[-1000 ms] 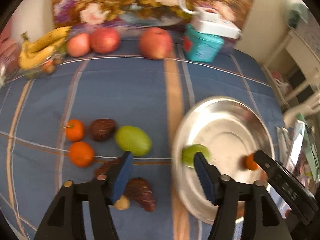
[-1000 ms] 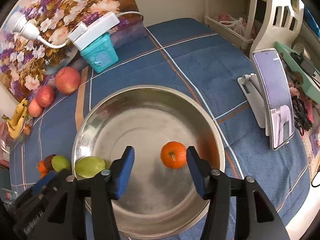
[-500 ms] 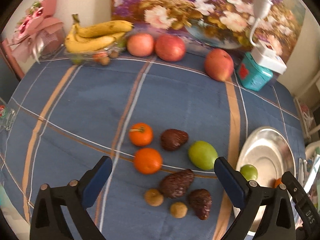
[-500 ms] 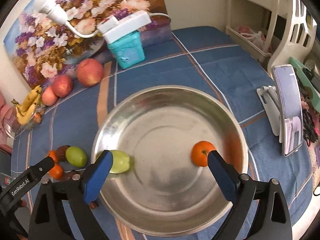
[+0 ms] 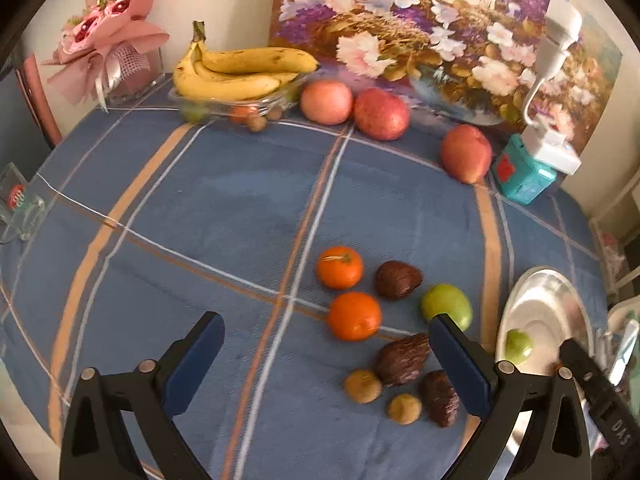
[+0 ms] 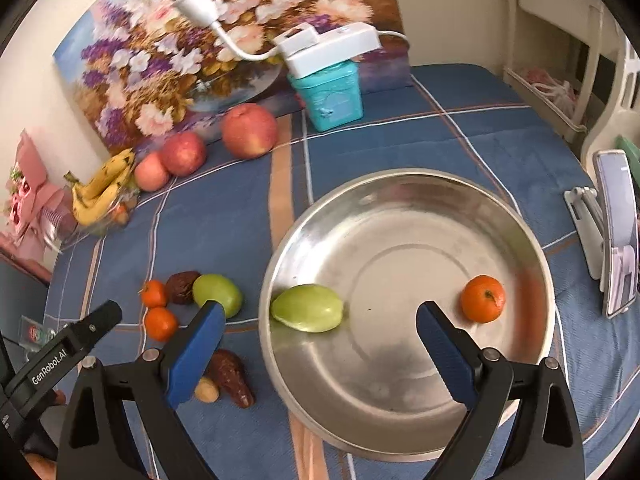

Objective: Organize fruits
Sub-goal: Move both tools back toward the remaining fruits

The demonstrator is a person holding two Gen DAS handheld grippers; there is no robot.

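Observation:
A steel bowl point(image 6: 520, 216) on the blue cloth holds a green fruit point(image 6: 308, 308) and an orange point(image 6: 482, 298). Left of it lie two oranges point(image 5: 340, 267) point(image 5: 354, 316), a green fruit point(image 5: 446, 305), several dark brown fruits point(image 5: 398, 280) and two small tan ones point(image 5: 363, 386). My left gripper point(image 5: 326, 360) is open and empty, above the cloth just before this cluster. My right gripper point(image 6: 318, 350) is open and empty over the bowl's near left part. The bowl also shows at the right edge of the left wrist view point(image 5: 560, 288).
At the back stand three apples point(image 5: 382, 114), bananas in a glass dish point(image 5: 240, 70), a teal tin point(image 5: 522, 178) with a white power strip, a flower painting and a pink bouquet point(image 5: 108, 52). A phone on a stand point(image 6: 616, 232) is right of the bowl.
Both grippers opened wide and drew back. The left gripper swung left from the bowl to the fruit cluster. The green fruit and orange now lie free in the bowl.

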